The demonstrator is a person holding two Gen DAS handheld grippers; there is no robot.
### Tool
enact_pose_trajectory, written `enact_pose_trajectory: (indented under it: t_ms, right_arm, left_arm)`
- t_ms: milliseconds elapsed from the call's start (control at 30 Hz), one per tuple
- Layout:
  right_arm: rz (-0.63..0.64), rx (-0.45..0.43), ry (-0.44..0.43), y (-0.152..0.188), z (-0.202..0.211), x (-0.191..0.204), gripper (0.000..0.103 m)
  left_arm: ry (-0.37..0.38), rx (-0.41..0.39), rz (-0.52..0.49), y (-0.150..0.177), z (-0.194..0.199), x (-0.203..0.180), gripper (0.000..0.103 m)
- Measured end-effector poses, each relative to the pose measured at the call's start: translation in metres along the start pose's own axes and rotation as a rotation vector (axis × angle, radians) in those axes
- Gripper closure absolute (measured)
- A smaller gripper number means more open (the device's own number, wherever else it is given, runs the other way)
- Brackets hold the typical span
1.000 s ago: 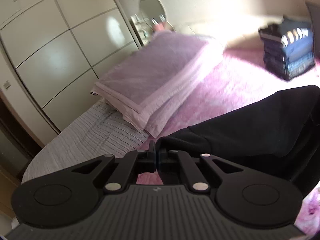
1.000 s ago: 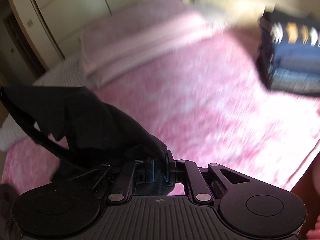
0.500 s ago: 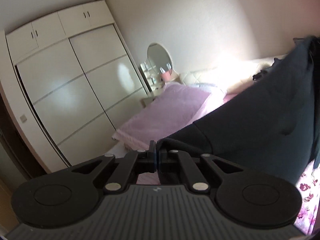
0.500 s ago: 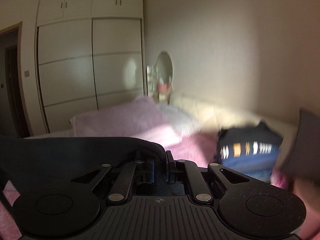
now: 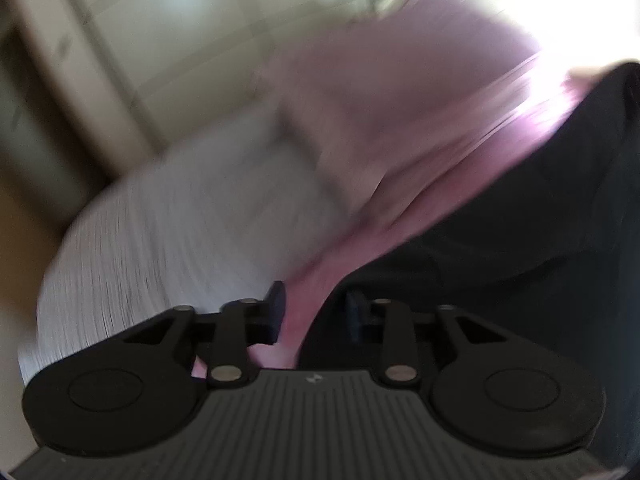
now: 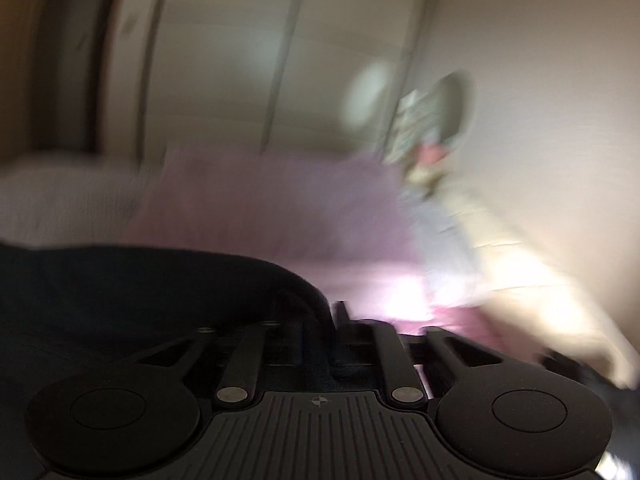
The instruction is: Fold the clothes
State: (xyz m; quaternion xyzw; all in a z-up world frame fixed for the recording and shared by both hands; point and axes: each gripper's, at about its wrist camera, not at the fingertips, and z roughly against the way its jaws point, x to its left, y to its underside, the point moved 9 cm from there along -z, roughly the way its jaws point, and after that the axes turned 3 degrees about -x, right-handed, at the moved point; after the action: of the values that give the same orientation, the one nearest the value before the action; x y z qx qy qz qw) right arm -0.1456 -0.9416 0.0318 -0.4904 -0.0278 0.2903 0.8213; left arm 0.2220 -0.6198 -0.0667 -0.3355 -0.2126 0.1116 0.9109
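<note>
- While both views are smeared by blur, the white wardrobe (image 6: 248, 80) fills the background, its panelled doors standing behind the bed (image 5: 168, 232).
- Grey striped bedding covers the bed's near corner in the left wrist view, and a pink cover (image 5: 536, 120) shows further in.
- Folded lilac blanket (image 5: 380, 92) lies on the bed, between the wardrobe and the dark cloth.
- Black garment (image 5: 520, 248) spreads over the pink cover at the right of the left wrist view; in the right wrist view it drapes across the left and lower part.
- Oval mirror (image 6: 448, 108) stands by the wall beyond the blanket.
- Left claw (image 5: 316, 312) is opening: its fingers are apart, the garment's edge lies against the right finger, and pink cover shows in the gap.
- Right claw (image 6: 320, 320) is opening too, with a fold of the garment lying between its fingers; whether they press on it I cannot tell.
</note>
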Motion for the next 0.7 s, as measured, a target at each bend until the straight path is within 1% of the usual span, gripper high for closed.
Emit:
enact_pose_trajectory:
  t_ms: [33,67,100,200,233,333,367,433,533,600,633,700]
  right_arm:
    - [-0.002,0.031,-0.008,0.012,-0.038,0.000,0.032]
    - [-0.018,0.060,-0.028,0.024,-0.070,0.002,0.032]
    - [-0.053,0.084,-0.065,0.038,-0.091,0.006,0.032]
    - [-0.080,0.179,-0.172,0.100,-0.132,0.020,0.032]
    - [-0.087,0.215,-0.203,0.126,-0.140,0.026,0.032]
    - [-0.172,0.359,-0.257,0.212,-0.132,0.036,0.032]
    - [-0.207,0.407,-0.268,0.239,-0.123,0.036,0.032]
    - [-0.275,0.501,-0.280,0.291,-0.101,0.032,0.032]
    - [-0.334,0.573,-0.291,0.338,-0.060,0.027,0.032]
    - [-0.355,0.600,-0.313,0.359,-0.035,0.027,0.032]
    - [-0.365,0.611,-0.325,0.369,-0.025,0.030,0.032]
    - [-0.385,0.633,-0.349,0.382,-0.011,0.037,0.032]
  left_arm:
    - [-0.017,0.039,0.032,0.014,-0.016,-0.005,0.075]
    - [-0.034,0.078,0.064,0.029,-0.032,-0.009,0.075]
    - [-0.051,0.117,0.097,0.043,-0.047,-0.014,0.075]
    - [-0.017,0.209,0.130,0.095,-0.050,-0.047,0.075]
    - [0.007,0.241,0.152,0.117,-0.046,-0.059,0.075]
    - [0.105,0.325,0.260,0.177,-0.029,-0.106,0.074]
    - [0.141,0.352,0.290,0.194,-0.023,-0.123,0.074]
    - [0.217,0.394,0.318,0.221,-0.010,-0.163,0.072]
    - [0.352,0.471,0.359,0.258,-0.004,-0.221,0.070]
    - [0.414,0.514,0.379,0.277,0.001,-0.249,0.067]
    - [0.445,0.535,0.388,0.286,0.003,-0.264,0.063]
    - [0.452,0.570,0.381,0.301,0.002,-0.280,0.061]
